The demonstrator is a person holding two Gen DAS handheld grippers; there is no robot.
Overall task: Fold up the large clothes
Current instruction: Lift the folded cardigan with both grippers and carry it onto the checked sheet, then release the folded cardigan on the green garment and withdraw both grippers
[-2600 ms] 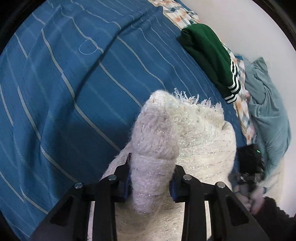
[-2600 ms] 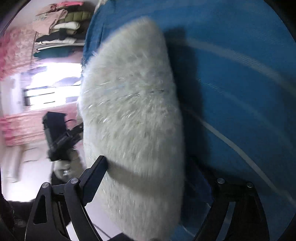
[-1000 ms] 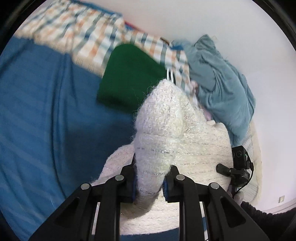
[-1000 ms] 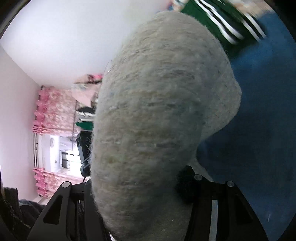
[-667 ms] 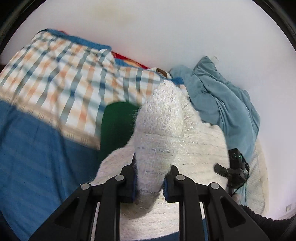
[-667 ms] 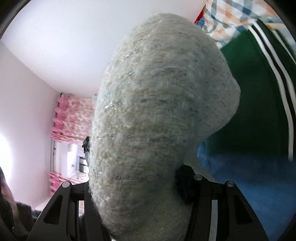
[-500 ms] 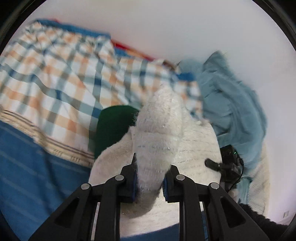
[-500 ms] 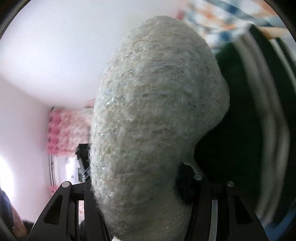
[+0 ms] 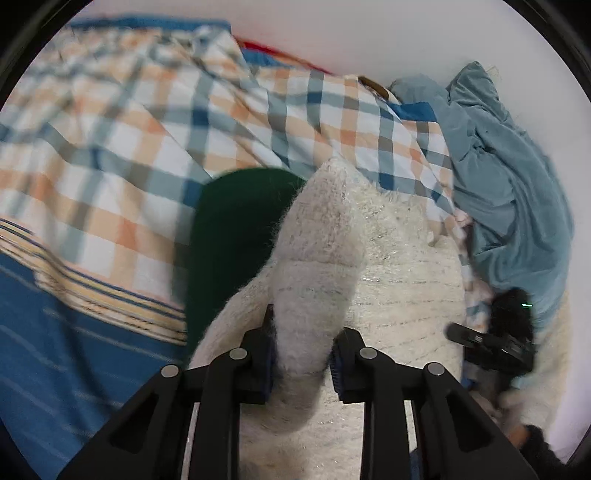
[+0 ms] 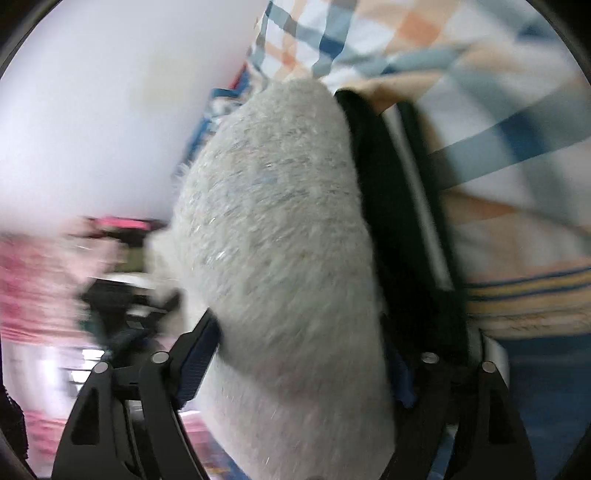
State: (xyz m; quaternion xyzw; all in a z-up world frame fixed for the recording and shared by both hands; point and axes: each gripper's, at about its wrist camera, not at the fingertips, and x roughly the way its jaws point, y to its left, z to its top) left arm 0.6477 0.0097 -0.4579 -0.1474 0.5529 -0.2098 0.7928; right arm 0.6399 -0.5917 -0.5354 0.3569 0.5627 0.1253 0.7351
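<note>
A fluffy white knit garment (image 9: 399,280), folded into a thick bundle, hangs between both grippers. My left gripper (image 9: 301,363) is shut on a rolled end of it (image 9: 317,258). My right gripper (image 10: 295,365) is shut on the other thick end (image 10: 280,229); the fabric fills the jaws and hides most of its view. The bundle is held over a folded dark green garment with white stripes (image 9: 236,229), which also shows in the right wrist view (image 10: 402,206). The right gripper shows as a dark shape in the left wrist view (image 9: 498,339).
A checked orange, blue and white quilt (image 9: 155,125) lies at the head of the bed on a blue striped sheet (image 9: 55,362). A crumpled teal garment (image 9: 509,177) lies at the right against the white wall (image 9: 332,33). Pink curtains (image 10: 33,266) show blurred at the left.
Both grippers have carried the white bundle from over the blue sheet toward the head of the bed, over the green garment. Both grips have held throughout.
</note>
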